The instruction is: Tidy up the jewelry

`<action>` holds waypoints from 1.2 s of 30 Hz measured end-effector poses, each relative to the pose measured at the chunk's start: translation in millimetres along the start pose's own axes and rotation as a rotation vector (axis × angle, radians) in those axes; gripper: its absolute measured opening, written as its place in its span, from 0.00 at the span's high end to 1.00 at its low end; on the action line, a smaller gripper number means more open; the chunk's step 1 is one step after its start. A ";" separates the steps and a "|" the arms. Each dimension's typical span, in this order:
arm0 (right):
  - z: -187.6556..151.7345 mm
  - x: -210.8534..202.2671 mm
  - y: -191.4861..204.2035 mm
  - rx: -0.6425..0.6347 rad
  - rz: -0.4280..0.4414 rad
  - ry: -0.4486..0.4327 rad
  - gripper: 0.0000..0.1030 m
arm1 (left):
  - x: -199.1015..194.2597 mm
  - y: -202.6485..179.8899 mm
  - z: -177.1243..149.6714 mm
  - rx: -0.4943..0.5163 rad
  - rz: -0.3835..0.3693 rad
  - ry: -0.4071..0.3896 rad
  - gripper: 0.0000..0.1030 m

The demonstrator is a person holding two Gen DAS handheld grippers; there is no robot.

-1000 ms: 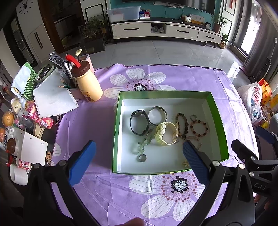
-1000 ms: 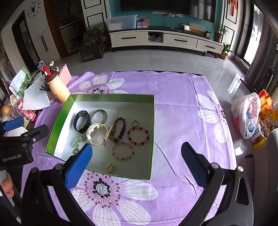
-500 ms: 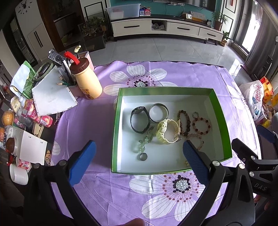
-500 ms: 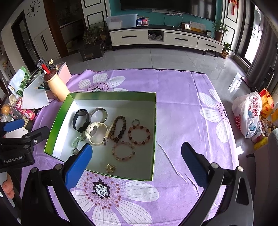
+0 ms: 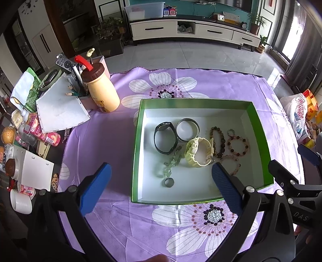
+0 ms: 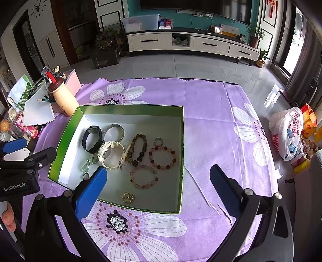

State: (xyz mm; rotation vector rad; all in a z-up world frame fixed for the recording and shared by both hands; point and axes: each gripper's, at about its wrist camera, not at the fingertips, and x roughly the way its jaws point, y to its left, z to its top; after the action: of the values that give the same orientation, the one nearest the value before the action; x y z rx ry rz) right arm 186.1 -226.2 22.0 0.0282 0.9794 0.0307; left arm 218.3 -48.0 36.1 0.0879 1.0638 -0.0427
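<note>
Both grippers, left [image 5: 161, 181] and right [image 6: 159, 181], hover wide apart and empty before the green box [image 5: 259, 129], where light, slippery bead bracelets [image 6: 162, 157] just ahead likely demand pinching the strand itself.

My view: white TV cabinet [image 6: 191, 43] against teal wall [image 6: 181, 19]. Glossy grey tile floor [image 6: 181, 66] before cabinet. Potted plants [image 6: 107, 39] left of cabinet, dark curtains [image 6: 301, 66] right; daylight there.
</note>
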 end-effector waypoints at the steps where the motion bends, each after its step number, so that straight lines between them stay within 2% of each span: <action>1: 0.1 0.8 0.4 -0.002 0.000 0.001 0.01 | 1.3 -0.1 -0.1 0.001 0.001 0.002 0.02; 36: 5.2 2.1 7.6 -0.005 0.010 -0.001 0.01 | 0.5 4.4 -1.0 -0.008 0.019 -0.007 0.02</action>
State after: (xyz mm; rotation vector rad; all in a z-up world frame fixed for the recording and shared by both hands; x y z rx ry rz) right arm 191.5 -218.5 23.5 0.0288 0.9780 0.0425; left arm 218.0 -43.5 35.4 0.0908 1.0564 -0.0218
